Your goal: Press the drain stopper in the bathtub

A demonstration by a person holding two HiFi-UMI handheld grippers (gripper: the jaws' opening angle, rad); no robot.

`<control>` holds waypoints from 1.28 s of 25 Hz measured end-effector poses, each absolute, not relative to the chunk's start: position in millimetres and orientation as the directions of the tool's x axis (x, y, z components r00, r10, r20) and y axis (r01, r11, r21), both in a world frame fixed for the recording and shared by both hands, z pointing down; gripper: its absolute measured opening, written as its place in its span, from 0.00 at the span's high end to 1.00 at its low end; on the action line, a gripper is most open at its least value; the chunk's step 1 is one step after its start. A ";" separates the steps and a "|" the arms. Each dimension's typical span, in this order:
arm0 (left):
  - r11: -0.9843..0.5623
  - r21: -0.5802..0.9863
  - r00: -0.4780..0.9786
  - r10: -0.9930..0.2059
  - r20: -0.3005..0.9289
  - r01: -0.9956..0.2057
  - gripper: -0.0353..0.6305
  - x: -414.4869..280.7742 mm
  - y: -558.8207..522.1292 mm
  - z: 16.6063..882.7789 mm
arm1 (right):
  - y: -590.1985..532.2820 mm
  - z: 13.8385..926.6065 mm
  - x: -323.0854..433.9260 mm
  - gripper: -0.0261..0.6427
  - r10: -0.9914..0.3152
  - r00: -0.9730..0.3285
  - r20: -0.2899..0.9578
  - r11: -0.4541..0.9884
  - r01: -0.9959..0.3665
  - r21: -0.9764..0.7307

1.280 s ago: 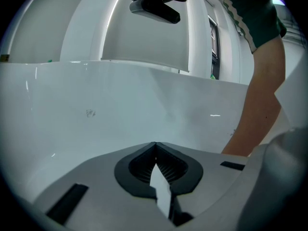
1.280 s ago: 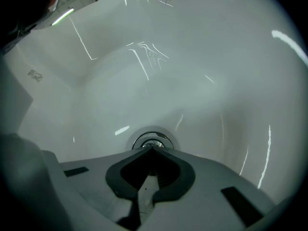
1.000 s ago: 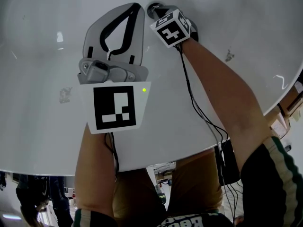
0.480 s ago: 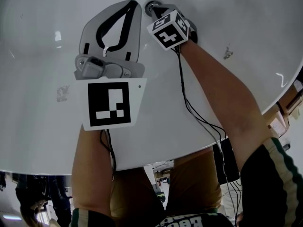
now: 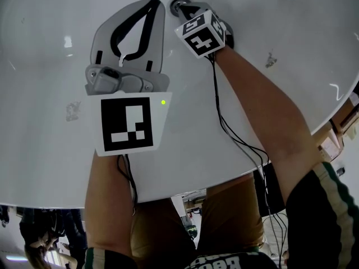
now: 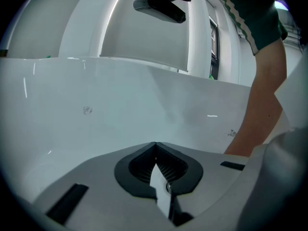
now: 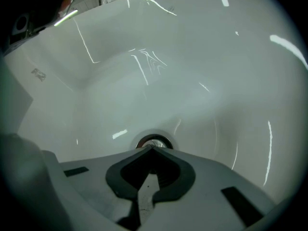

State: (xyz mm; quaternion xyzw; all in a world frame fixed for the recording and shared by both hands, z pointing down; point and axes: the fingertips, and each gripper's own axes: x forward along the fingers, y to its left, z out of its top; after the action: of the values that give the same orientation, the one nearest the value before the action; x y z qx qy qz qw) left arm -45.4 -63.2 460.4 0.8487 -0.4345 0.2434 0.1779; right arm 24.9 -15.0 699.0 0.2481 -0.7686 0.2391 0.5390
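Note:
In the head view the round chrome drain stopper (image 5: pixel 177 4) sits in the floor of the white bathtub (image 5: pixel 291 21), at the top of the picture. My right gripper (image 5: pixel 184 9) points steeply down with its shut tips on or just over the stopper; contact is hidden by its marker cube (image 5: pixel 201 33). The right gripper view shows the stopper (image 7: pixel 153 141) just beyond the closed tips of the right gripper (image 7: pixel 152 148). My left gripper (image 5: pixel 159 3) hovers beside it to the left, shut and empty. In its own view the left gripper (image 6: pixel 155 144) faces the tub wall (image 6: pixel 96 105).
The tub's near rim (image 5: pixel 61 198) runs along the bottom of the head view, with the person's legs behind it. Black cables (image 5: pixel 224 122) trail from the right gripper along the forearm (image 5: pixel 263 105). That forearm (image 6: pixel 262 114) also shows in the left gripper view.
Both grippers and the drain sit slightly higher in the head view than a second ago. Neither gripper has shifted relative to the tub, and both stay shut.

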 end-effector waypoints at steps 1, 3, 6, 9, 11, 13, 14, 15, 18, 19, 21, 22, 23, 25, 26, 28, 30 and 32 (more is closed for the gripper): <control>-0.562 0.088 0.505 -0.649 0.569 -0.822 0.94 -45.1 -62.7 460.8 | -14.9 698.5 24.1 0.94 -0.129 -0.294 0.947 0.772 -0.629 -0.091; -0.567 0.087 0.507 -0.646 0.571 -0.819 0.94 -44.4 -61.7 461.9 | -14.2 697.5 22.2 0.90 -0.139 -0.295 0.945 0.794 -0.604 -0.072; -0.567 0.089 0.507 -0.643 0.574 -0.819 0.94 -44.9 -61.9 463.2 | -10.7 700.5 20.1 0.67 -0.117 -0.309 0.944 0.789 -0.606 -0.101; -0.565 0.089 0.505 -0.641 0.578 -0.820 0.94 -44.8 -63.6 463.7 | -9.6 706.4 20.8 0.64 -0.083 -0.302 0.950 0.789 -0.602 -0.122; -0.566 0.097 0.510 -0.638 0.577 -0.819 0.94 -44.0 -62.6 463.9 | -11.3 709.7 23.6 0.64 -0.081 -0.281 0.956 0.791 -0.602 -0.110; -0.568 0.105 0.516 -0.637 0.573 -0.817 0.94 -43.5 -61.1 463.6 | -13.3 710.5 25.5 0.65 -0.085 -0.262 0.961 0.791 -0.605 -0.095; -0.569 0.104 0.518 -0.638 0.570 -0.816 0.94 -43.4 -60.9 463.3 | -13.8 710.6 25.7 0.65 -0.085 -0.255 0.963 0.798 -0.597 -0.087; -0.570 0.102 0.518 -0.639 0.569 -0.815 0.94 -43.3 -60.8 463.0 | -13.8 710.7 25.2 0.65 -0.087 -0.248 0.965 0.810 -0.581 -0.077; -0.570 0.103 0.519 -0.640 0.566 -0.815 0.94 -43.5 -60.0 462.5 | -12.2 709.7 20.5 0.65 -0.114 -0.241 0.964 0.882 -0.471 -0.014; -0.569 0.109 0.522 -0.640 0.564 -0.815 0.94 -43.2 -59.8 462.3 | -11.6 709.6 18.5 0.65 -0.121 -0.239 0.963 0.907 -0.421 0.010; -0.569 0.119 0.529 -0.639 0.559 -0.813 0.94 -42.4 -59.9 462.2 | -11.4 711.3 17.3 0.66 -0.106 -0.235 0.966 0.925 -0.381 0.009; -0.571 0.120 0.531 -0.638 0.557 -0.812 0.94 -42.0 -60.0 462.2 | -12.0 712.3 18.2 0.66 -0.083 -0.236 0.968 0.916 -0.402 -0.019; -0.574 0.119 0.533 -0.637 0.557 -0.810 0.94 -41.7 -59.9 462.0 | -12.6 712.6 19.1 0.68 -0.057 -0.240 0.969 0.901 -0.431 -0.053; -0.575 0.119 0.534 -0.636 0.558 -0.809 0.94 -41.3 -59.3 461.5 | -13.0 711.7 19.4 0.69 -0.024 -0.245 0.969 0.883 -0.460 -0.095; -0.575 0.119 0.534 -0.636 0.558 -0.810 0.94 -41.1 -59.0 461.5 | -12.9 711.2 19.2 0.69 -0.020 -0.246 0.969 0.880 -0.464 -0.100; -0.574 0.120 0.533 -0.635 0.559 -0.810 0.94 -41.0 -58.8 461.9 | -12.7 710.8 19.9 0.69 -0.024 -0.249 0.968 0.872 -0.479 -0.102; -0.572 0.121 0.531 -0.635 0.561 -0.811 0.94 -41.6 -59.3 462.0 | -13.0 710.5 21.1 0.69 -0.026 -0.247 0.969 0.861 -0.497 -0.104; -0.571 0.119 0.530 -0.637 0.559 -0.812 0.94 -42.6 -60.1 461.2 | -13.8 709.3 21.6 0.69 -0.026 -0.249 0.968 0.849 -0.517 -0.110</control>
State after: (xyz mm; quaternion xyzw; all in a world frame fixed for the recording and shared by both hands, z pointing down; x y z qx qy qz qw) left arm -42.6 -60.1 461.2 0.8546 -0.4241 0.2349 0.1862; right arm 21.6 -13.8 709.3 0.1784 -0.7619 0.2095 0.5863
